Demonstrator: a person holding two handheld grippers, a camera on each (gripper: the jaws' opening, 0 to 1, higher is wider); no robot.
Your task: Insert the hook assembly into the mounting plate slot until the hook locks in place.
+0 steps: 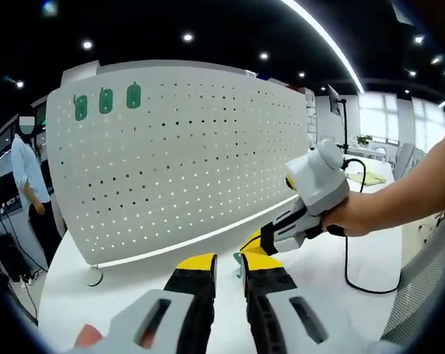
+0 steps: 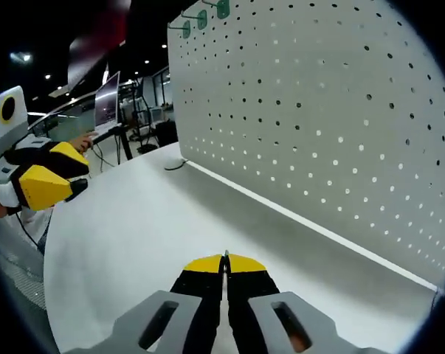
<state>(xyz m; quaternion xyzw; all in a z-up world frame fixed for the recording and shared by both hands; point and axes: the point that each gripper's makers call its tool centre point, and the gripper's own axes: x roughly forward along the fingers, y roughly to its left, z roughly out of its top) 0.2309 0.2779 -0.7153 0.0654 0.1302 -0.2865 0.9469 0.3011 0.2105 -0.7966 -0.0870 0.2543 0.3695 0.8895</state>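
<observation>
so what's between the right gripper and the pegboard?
Bare white table, as the right gripper view shows. Nothing lies between the right gripper and the pegboard.

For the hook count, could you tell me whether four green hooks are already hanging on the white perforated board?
No, three green hooks hang at the upper corner of the white perforated board.

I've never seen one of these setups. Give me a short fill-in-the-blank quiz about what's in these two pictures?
1. The hooks already hanging on the pegboard are ____ in colour.
2. The number of those hooks on the board is ____.
3. The tips of both grippers are coloured ____.
4. The right gripper has its jaws ____.

Missing words: green; three; yellow; shut
</observation>
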